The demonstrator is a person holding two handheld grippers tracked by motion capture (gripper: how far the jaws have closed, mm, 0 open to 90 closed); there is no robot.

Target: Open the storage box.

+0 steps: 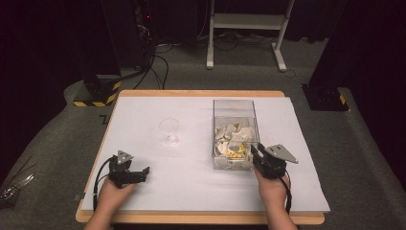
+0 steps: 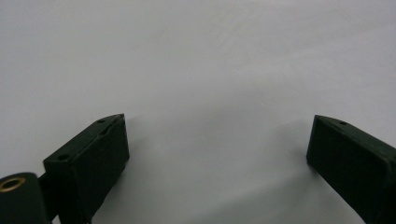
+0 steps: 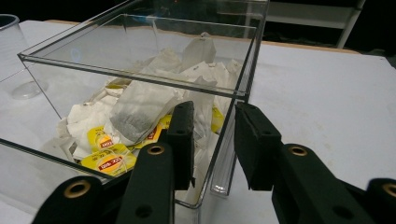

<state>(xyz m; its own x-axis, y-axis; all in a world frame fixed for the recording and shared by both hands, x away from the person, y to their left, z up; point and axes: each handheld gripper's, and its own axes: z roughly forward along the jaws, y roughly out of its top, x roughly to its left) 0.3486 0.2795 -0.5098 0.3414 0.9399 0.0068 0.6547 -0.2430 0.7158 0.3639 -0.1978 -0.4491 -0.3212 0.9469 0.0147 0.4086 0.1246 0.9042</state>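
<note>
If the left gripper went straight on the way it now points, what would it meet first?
Probably nothing soon: the left gripper points right across the bare white table, roughly toward the right gripper by the clear box, though depth is unclear.

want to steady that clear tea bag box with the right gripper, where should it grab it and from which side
Probably the thin upright wall at the near right corner of the clear box, from the person's side. The right gripper already straddles that wall, one jaw inside, one outside. The flat, straight wall suits parallel jaws, and the tea bags lie lower, left of it.
</note>
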